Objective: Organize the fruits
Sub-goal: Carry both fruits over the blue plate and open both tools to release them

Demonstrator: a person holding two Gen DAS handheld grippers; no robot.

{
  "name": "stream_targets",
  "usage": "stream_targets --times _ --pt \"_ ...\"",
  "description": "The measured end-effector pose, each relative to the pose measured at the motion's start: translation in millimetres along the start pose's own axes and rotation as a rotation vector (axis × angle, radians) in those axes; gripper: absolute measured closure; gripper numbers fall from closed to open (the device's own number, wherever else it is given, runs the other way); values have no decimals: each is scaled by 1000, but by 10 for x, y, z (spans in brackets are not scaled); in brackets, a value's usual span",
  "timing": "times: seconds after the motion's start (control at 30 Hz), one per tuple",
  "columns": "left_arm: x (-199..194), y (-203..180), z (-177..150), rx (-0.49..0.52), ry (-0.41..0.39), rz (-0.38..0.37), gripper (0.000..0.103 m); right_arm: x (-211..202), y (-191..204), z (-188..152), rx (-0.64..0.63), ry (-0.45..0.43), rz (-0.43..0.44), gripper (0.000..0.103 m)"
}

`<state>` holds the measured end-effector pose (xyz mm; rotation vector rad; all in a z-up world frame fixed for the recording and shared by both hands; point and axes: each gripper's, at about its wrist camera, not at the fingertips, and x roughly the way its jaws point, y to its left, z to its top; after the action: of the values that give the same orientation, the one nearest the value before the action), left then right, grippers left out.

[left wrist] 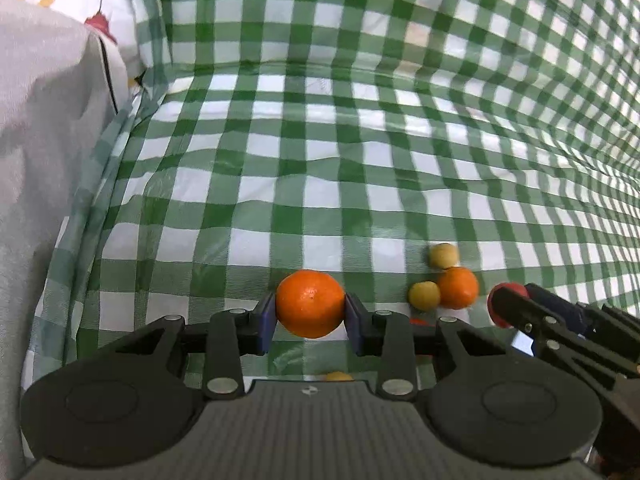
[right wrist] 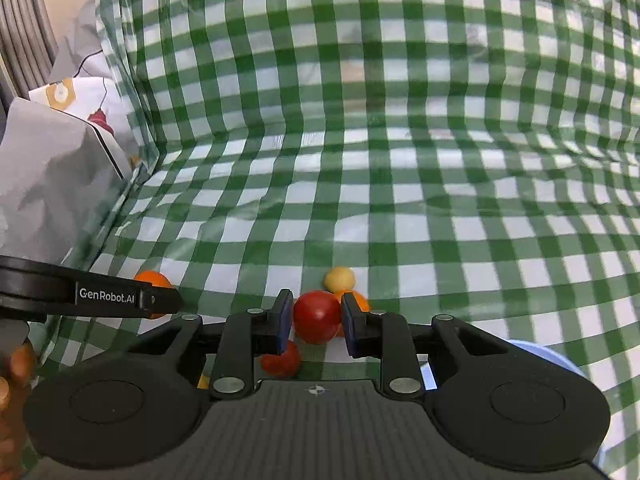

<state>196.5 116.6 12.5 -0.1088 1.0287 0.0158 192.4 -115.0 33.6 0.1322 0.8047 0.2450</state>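
Keeping both grips steady matters: the left tongs [left wrist: 310,312] pinch an orange [left wrist: 310,303] at lower centre, the right tongs [right wrist: 316,322] pinch a red fruit [right wrist: 317,316] above the checked counter [right wrist: 360,200].

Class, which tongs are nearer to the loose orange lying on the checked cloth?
Right. The right tongs, gripping a red fruit, sit just beside the loose orange; the left tongs, holding another orange, are farther off.
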Motion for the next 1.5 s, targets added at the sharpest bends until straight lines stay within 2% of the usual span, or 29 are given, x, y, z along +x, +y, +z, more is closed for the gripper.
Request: stream_targets --times 0.33,0.7,0.97,1.27,1.5 --pt "-224 -495 -154 98 -26 -50 63 -354 -249 -120 -21 -32 -54 76" --pt "-171 -978 -221 182 -33 -82 63 -622 -712 -261 32 -32 -117 76" --pt "-111 -1093 -230 209 -29 -88 63 -668 -938 -298 52 -26 -137 76" --pt "-106 -1396 -409 323 -19 -123 63 -734 -1123 -335 74 -28 -150 76" --pt "-78 -1573 -522 371 -11 -136 63 -685 -1165 -364 66 2 -157 76"
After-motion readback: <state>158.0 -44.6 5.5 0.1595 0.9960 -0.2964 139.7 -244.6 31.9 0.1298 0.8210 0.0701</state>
